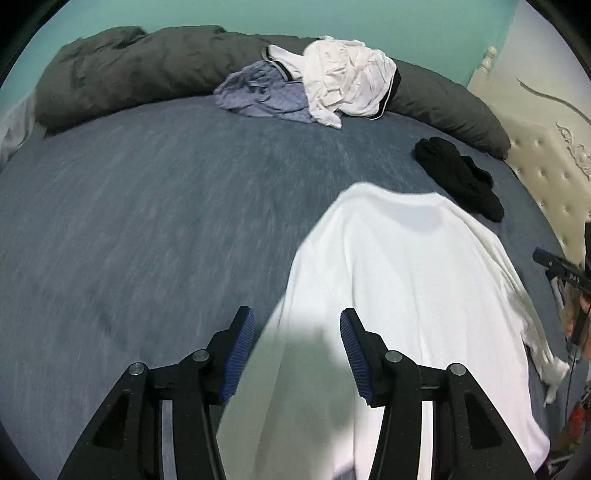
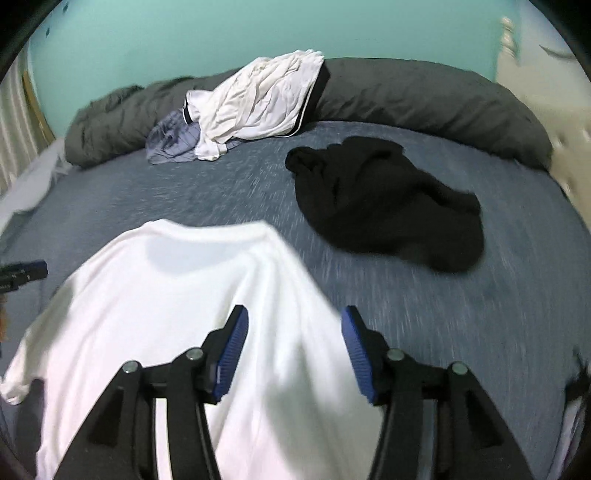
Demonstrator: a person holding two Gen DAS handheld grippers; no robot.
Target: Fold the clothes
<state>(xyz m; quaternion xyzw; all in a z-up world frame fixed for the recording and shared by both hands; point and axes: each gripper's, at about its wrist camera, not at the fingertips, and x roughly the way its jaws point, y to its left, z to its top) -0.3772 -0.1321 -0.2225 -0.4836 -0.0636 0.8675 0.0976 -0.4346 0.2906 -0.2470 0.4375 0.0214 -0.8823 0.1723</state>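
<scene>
Teal wall (image 1: 258, 14) behind a blue-sheeted bed (image 1: 147, 221); cream tufted headboard (image 1: 546, 177).

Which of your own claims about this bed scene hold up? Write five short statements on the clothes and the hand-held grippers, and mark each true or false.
1. The white T-shirt lies spread on the blue bedsheet. True.
2. The left hand-held gripper is shut on the T-shirt. False: its jaws stand open, with nothing between them.
3. The black garment lies apart from the T-shirt, with bare sheet between them. True.
4. The crumpled white garment is neatly folded. False: it is a wrinkled heap, partly over the lavender garment and against the grey duvet.
5. The right hand-held gripper holds the black garment. False: it is open, above the T-shirt's edge.
</scene>
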